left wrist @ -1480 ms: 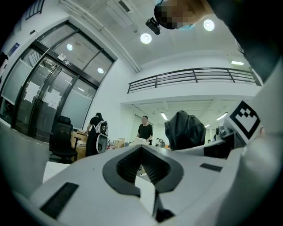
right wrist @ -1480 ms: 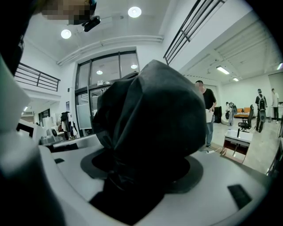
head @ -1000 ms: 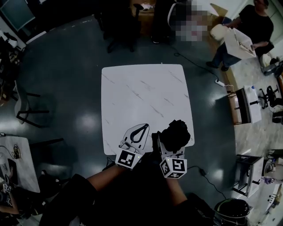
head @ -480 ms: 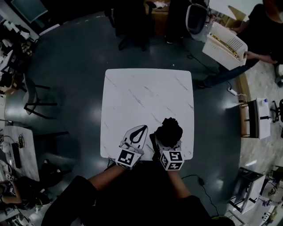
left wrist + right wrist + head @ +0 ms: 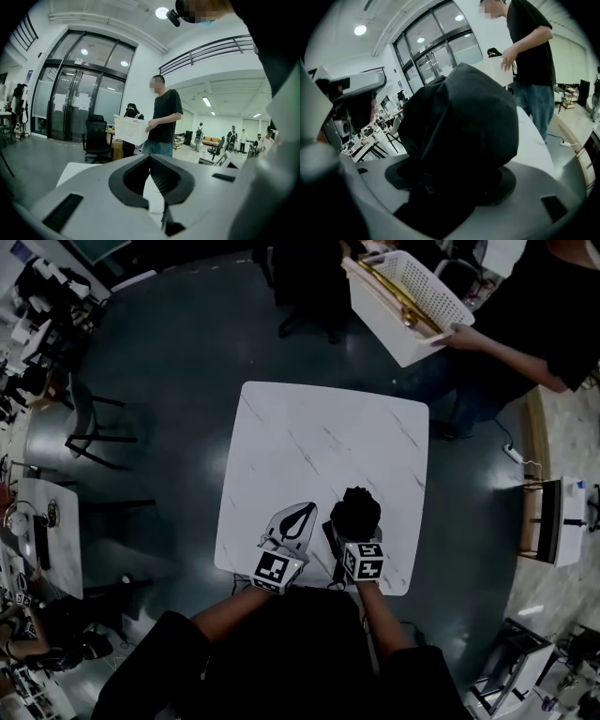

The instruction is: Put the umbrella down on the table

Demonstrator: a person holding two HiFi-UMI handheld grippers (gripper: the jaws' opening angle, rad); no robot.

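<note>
Umbrella, black and folded into a bunched bundle, is clamped between the jaws of the right gripper, above the near right part of the white, marble-veined table; whether it touches the tabletop is hard to tell from above. The left gripper sits just beside it, jaw tips drawn together on nothing, with only a teardrop gap behind them. Beyond the table's far right corner, a person holds a white basket.
</note>
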